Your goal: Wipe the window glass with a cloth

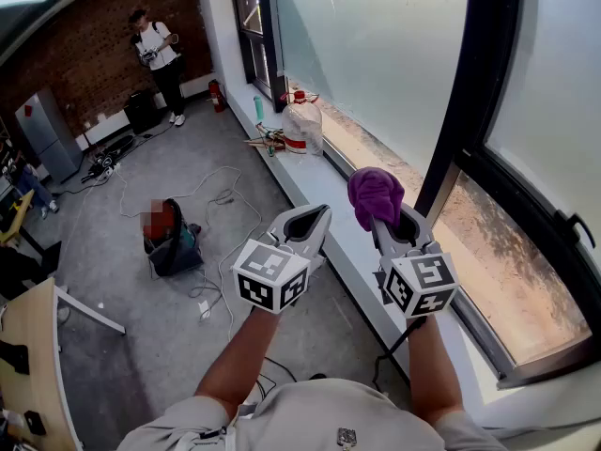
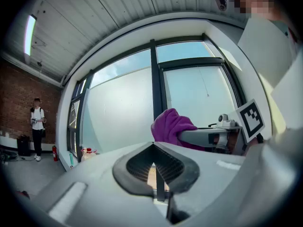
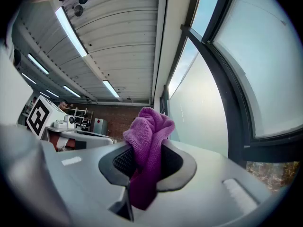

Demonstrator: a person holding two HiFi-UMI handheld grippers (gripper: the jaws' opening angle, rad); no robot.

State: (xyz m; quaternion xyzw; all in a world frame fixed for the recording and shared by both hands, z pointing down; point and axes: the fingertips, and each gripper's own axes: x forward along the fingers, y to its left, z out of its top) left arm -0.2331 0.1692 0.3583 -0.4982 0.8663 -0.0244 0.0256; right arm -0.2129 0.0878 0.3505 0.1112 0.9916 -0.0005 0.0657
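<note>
Before the window glass [image 1: 376, 54], the right claw [image 3: 146, 161] clamps the purple cloth [image 3: 149, 129], whose bunched tip should meet the pane flat; the left claw [image 2: 154, 168] is closed and empty.

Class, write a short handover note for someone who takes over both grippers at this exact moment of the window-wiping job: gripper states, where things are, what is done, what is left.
Left gripper: shut, holding nothing, raised beside the right one.
Right gripper: shut on the purple cloth, which bunches up above the jaws.
Window glass: straight ahead, past the sill. The cloth is held in front of the dark window frame and does not appear to touch a pane.
Done: the cloth is gripped and raised. The pictures show no sign that any wiping has been done.
Left: bring the cloth onto the glass and wipe it.
</note>
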